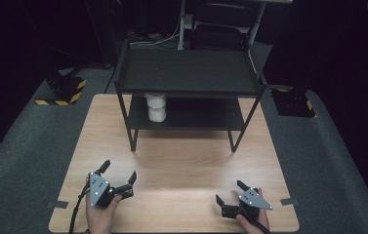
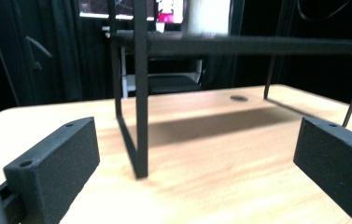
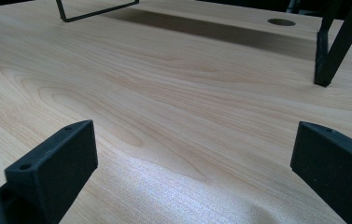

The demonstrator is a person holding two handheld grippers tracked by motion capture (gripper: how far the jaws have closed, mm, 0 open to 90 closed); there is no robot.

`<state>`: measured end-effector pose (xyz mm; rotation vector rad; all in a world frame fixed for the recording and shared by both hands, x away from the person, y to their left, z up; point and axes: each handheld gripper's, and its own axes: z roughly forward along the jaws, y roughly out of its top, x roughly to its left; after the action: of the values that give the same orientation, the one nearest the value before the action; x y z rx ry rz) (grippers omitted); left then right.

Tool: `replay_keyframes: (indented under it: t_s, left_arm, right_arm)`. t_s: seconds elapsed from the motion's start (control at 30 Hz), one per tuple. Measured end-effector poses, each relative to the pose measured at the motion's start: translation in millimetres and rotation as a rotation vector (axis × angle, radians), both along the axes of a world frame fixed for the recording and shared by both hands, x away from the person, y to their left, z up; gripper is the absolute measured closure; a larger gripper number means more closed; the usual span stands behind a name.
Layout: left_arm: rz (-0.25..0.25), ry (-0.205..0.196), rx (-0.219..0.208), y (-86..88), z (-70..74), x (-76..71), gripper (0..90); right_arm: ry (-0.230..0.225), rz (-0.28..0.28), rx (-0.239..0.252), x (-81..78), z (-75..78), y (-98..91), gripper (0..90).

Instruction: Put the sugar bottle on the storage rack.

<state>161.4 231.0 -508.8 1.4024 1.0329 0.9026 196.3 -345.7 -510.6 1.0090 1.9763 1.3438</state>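
A black two-tier metal shelf (image 1: 189, 73) stands at the back of the wooden table (image 1: 181, 161). A white cup-like object (image 1: 156, 106) sits on its lower tier, at the left. My left gripper (image 1: 118, 172) rests near the table's front left, held in a hand, open with nothing between its jaws. My right gripper (image 1: 230, 191) rests at the front right, also open and empty. In the left gripper view the shelf's front left leg (image 2: 141, 93) stands just ahead of my left gripper (image 2: 197, 163). The right gripper view has my right gripper (image 3: 192, 163) over bare wood, with a shelf leg (image 3: 332, 51) at upper right.
Grey carpet (image 1: 20, 165) surrounds the table. Black blocks with yellow-black hazard tape (image 1: 64, 90) lie on the floor at left and right of the shelf. A round cable hole (image 3: 281, 22) is in the tabletop under the shelf. Bare wood lies between the grippers and the shelf.
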Motion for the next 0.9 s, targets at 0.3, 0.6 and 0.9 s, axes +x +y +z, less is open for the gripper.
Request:
replay_keyframes:
  t_s: [0.3, 0.6, 0.9]
  left_arm:
    - [-0.003, 0.091, 0.053, 7.6, -9.3, -6.7, 0.5]
    - [0.011, 0.176, 0.075, 11.2, -16.5, -9.9, 0.5]
    - [0.006, 0.247, 0.16, 2.8, -5.2, -4.5, 0.7]
  right_arm:
    - [-0.001, 0.001, -0.003, 0.0, 0.0, 0.2, 0.1]
    - [-0.003, 0.001, -0.003, -0.3, -0.2, 0.3, 0.1]
    - [-0.003, 0.0, -0.004, -0.3, -0.1, 0.6, 0.1]
